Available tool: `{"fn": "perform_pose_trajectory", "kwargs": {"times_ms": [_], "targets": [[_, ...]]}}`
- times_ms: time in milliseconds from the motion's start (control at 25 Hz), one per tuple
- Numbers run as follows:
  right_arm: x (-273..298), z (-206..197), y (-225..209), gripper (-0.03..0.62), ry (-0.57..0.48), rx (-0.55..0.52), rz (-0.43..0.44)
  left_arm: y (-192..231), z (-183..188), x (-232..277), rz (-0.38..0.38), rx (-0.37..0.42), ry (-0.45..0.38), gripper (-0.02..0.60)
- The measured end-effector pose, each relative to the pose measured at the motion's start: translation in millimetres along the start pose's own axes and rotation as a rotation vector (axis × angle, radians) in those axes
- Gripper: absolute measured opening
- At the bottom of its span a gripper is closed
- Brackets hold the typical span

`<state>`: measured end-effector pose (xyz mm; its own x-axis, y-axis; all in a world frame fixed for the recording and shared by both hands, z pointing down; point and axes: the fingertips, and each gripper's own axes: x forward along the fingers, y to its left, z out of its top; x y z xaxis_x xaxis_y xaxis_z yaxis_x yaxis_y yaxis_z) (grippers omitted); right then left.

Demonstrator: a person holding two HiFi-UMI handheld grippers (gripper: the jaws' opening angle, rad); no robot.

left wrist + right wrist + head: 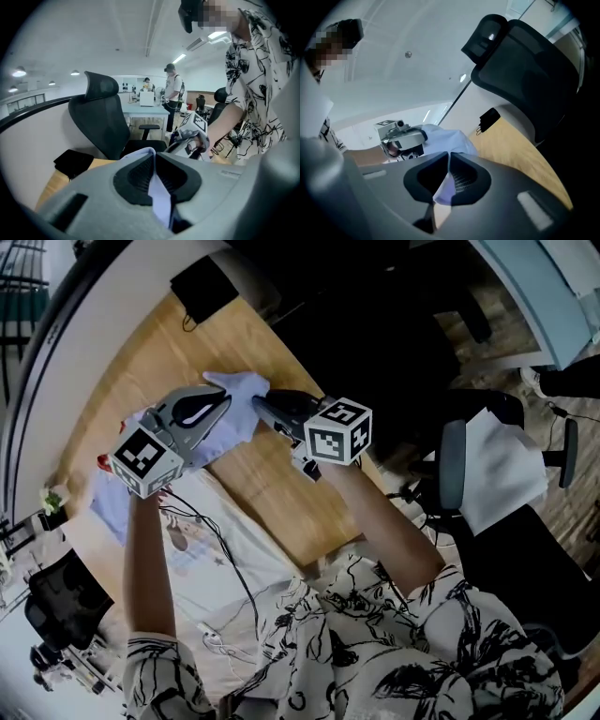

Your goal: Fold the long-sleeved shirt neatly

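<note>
Head view: shirt (241, 396) mostly hidden

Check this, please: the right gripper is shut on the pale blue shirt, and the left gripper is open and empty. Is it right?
No. The left gripper is not open: the left gripper view shows its jaws shut on the pale blue shirt too. The right gripper is shut on it, as you wrote.

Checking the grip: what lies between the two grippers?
Only bunched shirt, clamped by left gripper and right gripper; clearest in the head view.
</note>
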<state>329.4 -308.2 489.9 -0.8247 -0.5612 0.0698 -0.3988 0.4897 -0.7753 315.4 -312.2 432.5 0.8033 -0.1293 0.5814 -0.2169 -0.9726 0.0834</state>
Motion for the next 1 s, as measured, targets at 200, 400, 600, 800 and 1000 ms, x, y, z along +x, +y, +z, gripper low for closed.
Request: {"fn": "perform_pose_trajectory", "kwargs": {"times_ms": [200,400,600,800,1000], "targets": [[-7,19,21,0.02,-0.027,-0.128,-0.096,19,-7,-15,0.173,-0.033,0.023,0.021],[13,49,96,0.02,-0.05,-0.304,-0.135,37,3,-74,0.307,-0.068,-0.038,0.021],[52,59,185,0.018,-0.041,-0.433,-0.094,41,21,-159,0.385,-0.113,-0.184,0.021],[105,36,275,0.018,-0.046,-0.532,-0.074,29,12,-264,0.489,-0.041,-0.233,0.021],[147,12,351,0.018,-0.052,-0.599,-0.072,11,0,-355,0.56,0.002,-0.26,0.021]]}}
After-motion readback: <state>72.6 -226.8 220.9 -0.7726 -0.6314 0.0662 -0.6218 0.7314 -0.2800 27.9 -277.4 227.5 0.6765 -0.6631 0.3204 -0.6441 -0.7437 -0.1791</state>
